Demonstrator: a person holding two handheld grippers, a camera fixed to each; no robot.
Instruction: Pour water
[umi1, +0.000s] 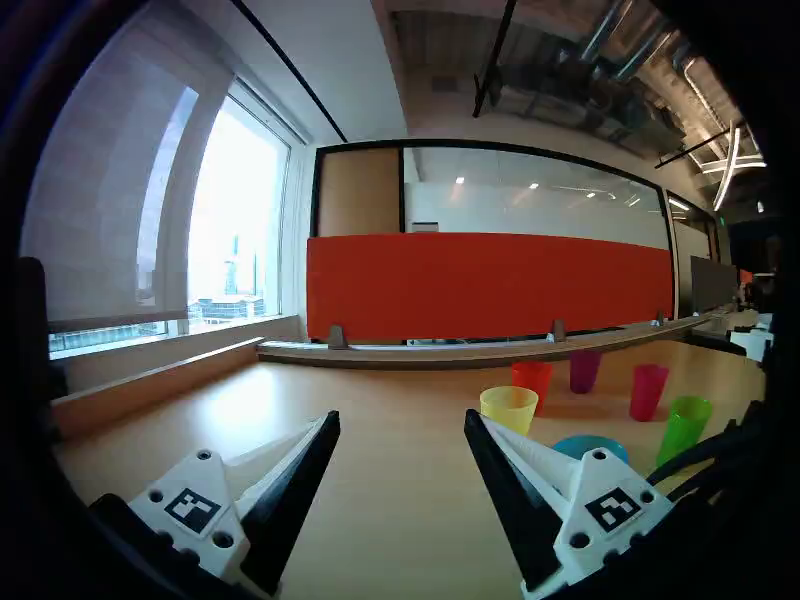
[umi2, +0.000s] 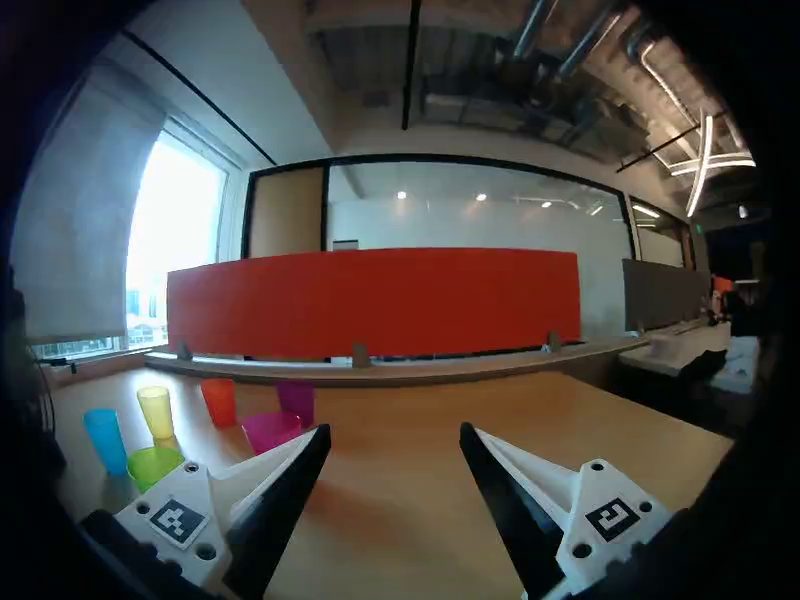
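Left gripper view
- My left gripper (umi1: 402, 440): the two fingers stand wide apart with nothing between them; I see bare wood through the gap.
- Table (umi1: 400, 520): light wood, running far ahead to a raised ledge.
- Yellow cup (umi1: 509, 408): upright, nearest to my right finger, just past its tip.
- Orange cup (umi1: 531, 380): upright, just behind the yellow cup and partly covered by it.
- Purple cup (umi1: 584, 370): upright, farthest of the group, right of the orange cup.
- Pink cup (umi1: 648, 390): upright, right of the purple cup and nearer.
- Green cup (umi1: 685, 428): tilted in this view, at the near right.
- Blue cup (umi1: 590, 448): only its rim shows, behind my right finger.
- Red partition (umi1: 490, 285): stands across the far edge of the table.
- Window (umi1: 235, 250): bright, at the far left.

Right gripper view
- My right gripper (umi2: 393, 450): the fingers are also spread wide, gripping nothing, held above the table (umi2: 420, 420).
- Cups: all six stand to the left of my left finger.
- Blue cup (umi2: 104, 438): farthest left.
- Yellow cup (umi2: 156, 410), orange cup (umi2: 219, 400), purple cup (umi2: 296, 400): a far row, left to right.
- Pink cup (umi2: 270, 430): just beside my left fingertip.
- Green cup (umi2: 153, 465): nearest, close by the left finger's base.
- Red partition (umi2: 375, 300): across the far side.
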